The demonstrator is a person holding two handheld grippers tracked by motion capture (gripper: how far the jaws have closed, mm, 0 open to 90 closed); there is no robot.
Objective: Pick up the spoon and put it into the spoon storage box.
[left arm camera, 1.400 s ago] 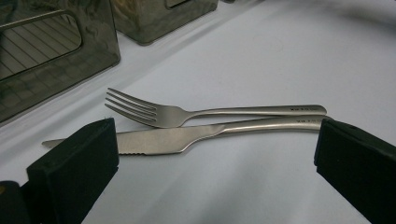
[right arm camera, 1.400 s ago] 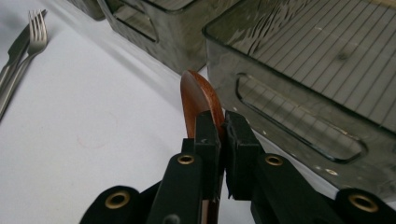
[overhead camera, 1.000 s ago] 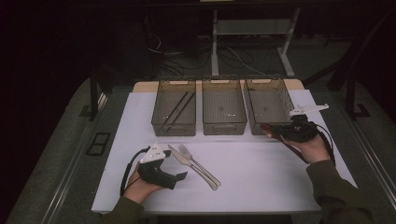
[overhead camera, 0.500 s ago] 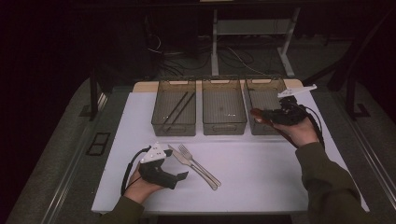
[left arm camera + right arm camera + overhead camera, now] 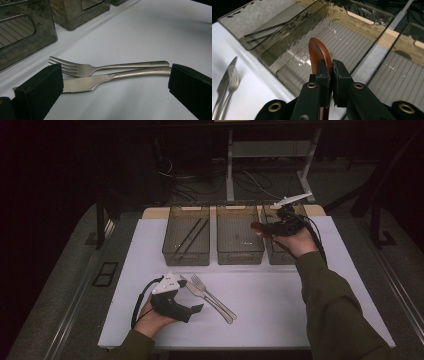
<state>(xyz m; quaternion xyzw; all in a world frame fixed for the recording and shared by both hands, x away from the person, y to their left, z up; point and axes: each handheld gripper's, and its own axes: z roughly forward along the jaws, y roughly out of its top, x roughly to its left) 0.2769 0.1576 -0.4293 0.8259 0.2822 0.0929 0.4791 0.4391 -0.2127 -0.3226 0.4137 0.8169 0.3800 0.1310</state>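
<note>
My right tool (image 5: 331, 72) pinches the wooden spoon (image 5: 317, 53) edge-on over the middle bin (image 5: 239, 234), left tool (image 5: 112, 85) wide; spoon may pivot out, grip being thin.

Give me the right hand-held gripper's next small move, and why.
Probably lower the wooden spoon into the middle bin and open. The right hand-held gripper is shut on the spoon, with the bowl over that bin's ribbed floor. The left bin already holds chopsticks; which bin is meant can't be told.
</note>
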